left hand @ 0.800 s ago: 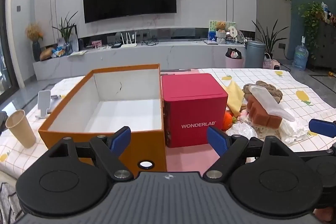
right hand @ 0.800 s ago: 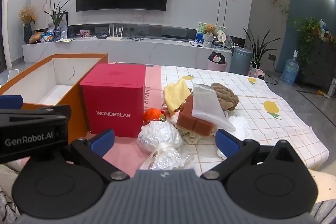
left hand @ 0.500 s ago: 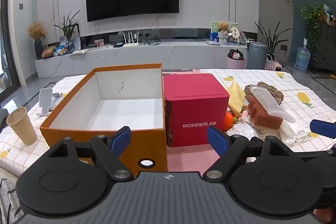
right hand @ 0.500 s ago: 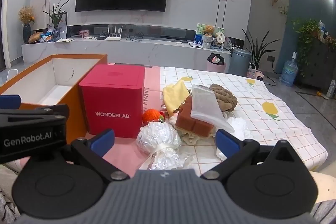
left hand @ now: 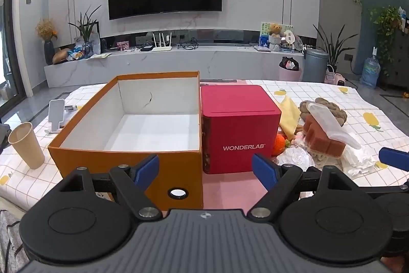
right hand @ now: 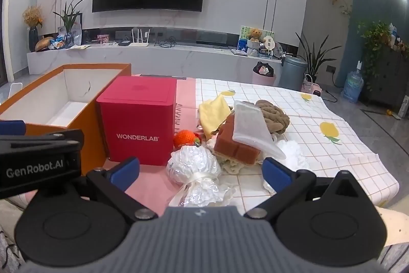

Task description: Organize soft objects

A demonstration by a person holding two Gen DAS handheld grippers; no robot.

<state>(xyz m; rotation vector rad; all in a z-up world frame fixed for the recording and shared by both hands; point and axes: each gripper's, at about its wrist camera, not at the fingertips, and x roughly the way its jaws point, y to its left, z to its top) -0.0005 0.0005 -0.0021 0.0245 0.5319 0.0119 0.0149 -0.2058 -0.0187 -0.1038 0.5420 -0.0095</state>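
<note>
An open orange box point(left hand: 122, 160) is seen on the bench point(right hand: 345, 150), and it is empty inside. A red box point(right hand: 138, 119) is set right beside the orange box, touching its side. Past the red box, on the far side from the orange box, a heap of soft things is piled: a crinkly white bundle point(right hand: 193, 165), a brown sponge point(right hand: 236, 147) with a clear pouch point(right hand: 251, 129) laid across it, a yellow cloth point(right hand: 213, 111), a brown knitted lump point(right hand: 273, 114) and a small orange ball point(right hand: 185, 137). The fingers of the left gripper point(left hand: 205, 168) are spread wide apart and nothing is held between them; they are aimed at the front wall of the orange box and the red box. The fingers of the right gripper point(right hand: 200, 172) are spread wide too, and they are empty. The white bundle is found straight ahead of the right gripper, just beyond its fingers, with its tied tail pointed back toward them. The heap is nearer to the right gripper, so the first grab is most likely best made by that one.
</note>
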